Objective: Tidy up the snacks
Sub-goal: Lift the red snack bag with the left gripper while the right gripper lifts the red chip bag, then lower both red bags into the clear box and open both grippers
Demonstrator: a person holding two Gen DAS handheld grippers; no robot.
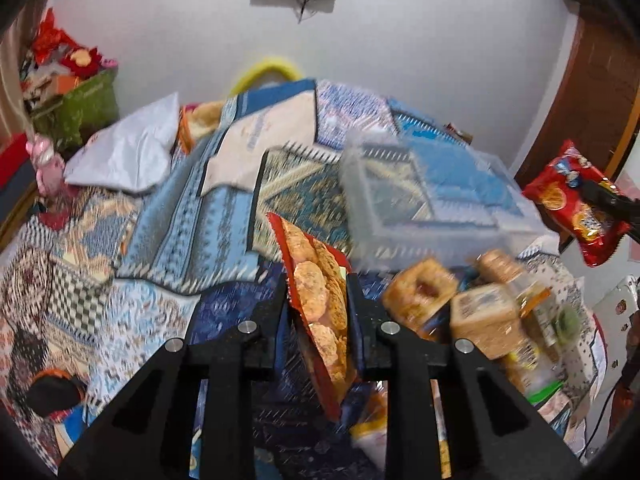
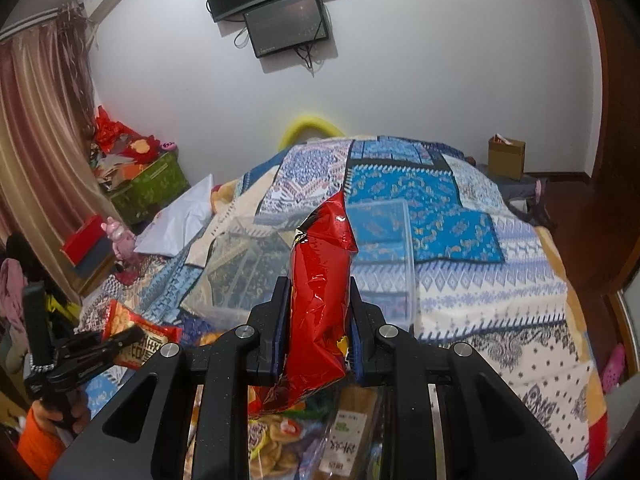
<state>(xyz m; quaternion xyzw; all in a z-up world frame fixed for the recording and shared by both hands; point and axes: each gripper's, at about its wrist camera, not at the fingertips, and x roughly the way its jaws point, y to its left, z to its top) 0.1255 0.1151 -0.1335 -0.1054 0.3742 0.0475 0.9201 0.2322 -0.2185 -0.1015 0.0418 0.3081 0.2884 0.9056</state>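
Observation:
My left gripper (image 1: pixel 318 292) is shut on a red cracker packet (image 1: pixel 318 300) printed with round biscuits, held above the bed. It also shows in the right wrist view (image 2: pixel 136 330), low at the left. My right gripper (image 2: pixel 318 300) is shut on a shiny red snack bag (image 2: pixel 320 292), held upright. That bag shows at the right edge of the left wrist view (image 1: pixel 576 204). A clear plastic bin (image 1: pixel 436 204) lies on the quilt ahead of both grippers; it also shows in the right wrist view (image 2: pixel 384 240). Loose snack packets (image 1: pixel 480 304) lie in front of the bin.
A patterned blue quilt (image 2: pixel 460 220) covers the bed. A white pillow (image 1: pixel 124 156) lies at the left. A green box (image 2: pixel 148 188) with red clutter stands by the curtain. More snack packs (image 2: pixel 280 444) lie below my right gripper. A brown box (image 2: pixel 506 158) sits beyond the bed.

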